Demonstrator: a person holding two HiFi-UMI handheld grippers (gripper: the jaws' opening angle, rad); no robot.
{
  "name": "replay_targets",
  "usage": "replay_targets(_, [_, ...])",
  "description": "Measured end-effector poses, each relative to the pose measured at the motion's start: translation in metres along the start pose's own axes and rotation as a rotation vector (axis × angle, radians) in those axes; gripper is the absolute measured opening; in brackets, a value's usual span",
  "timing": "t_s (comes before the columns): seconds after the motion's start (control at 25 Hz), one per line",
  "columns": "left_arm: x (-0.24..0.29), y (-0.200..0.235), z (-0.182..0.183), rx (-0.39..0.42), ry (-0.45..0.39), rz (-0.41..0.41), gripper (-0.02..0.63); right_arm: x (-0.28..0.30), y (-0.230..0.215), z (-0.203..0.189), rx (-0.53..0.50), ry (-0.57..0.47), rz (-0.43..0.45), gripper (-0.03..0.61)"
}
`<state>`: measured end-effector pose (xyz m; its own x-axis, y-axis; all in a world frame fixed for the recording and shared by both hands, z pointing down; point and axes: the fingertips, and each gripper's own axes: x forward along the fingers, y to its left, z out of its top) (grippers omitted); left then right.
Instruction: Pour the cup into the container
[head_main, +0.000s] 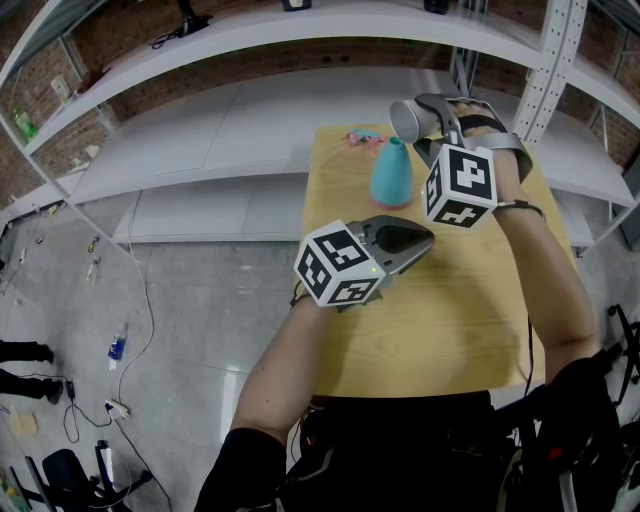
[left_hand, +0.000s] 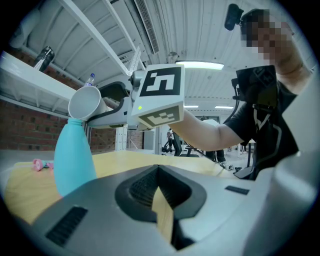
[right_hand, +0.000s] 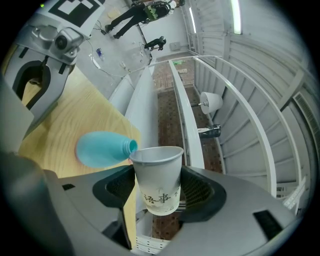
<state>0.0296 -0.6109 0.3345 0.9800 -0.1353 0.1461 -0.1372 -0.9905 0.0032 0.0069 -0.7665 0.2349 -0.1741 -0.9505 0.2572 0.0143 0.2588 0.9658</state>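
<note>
The left hand-held gripper (head_main: 425, 240) is held clenched and empty above the surface (head_main: 440, 330). The paper cup (right_hand: 156, 162), grasped in the right hand-held gripper (right_hand: 158, 186), is tipped at the blue bottle's (head_main: 391, 172) mouth. The rim is best centred over that narrow neck and tilted slowly.

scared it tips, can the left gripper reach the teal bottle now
Probably yes: only bare table lies between the left gripper and the teal bottle; the right gripper holds the paper cup up at its mouth. The shut left jaws must open first.
</note>
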Motion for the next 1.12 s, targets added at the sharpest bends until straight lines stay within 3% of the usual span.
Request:
replay_targets(0.64, [-0.0015, 0.0009, -0.0003, 0.001, 0.000, -0.002, -0.008, -0.0019, -0.0014, 0.0064, -0.069, -0.020, -0.057, 0.290])
replay_targets(0.88, [-0.0015, 0.0002, -0.0005, 0.001, 0.000, -0.003, -0.008, -0.0037, -0.0014, 0.0061, -0.168, 0.005, -0.098, 0.290])
replay_targets(1.12, [-0.0034, 0.0017, 0.0004, 0.001, 0.000, 0.000, -0.008, -0.0020, -0.0019, 0.0090, -0.146, -0.008, -0.093, 0.290])
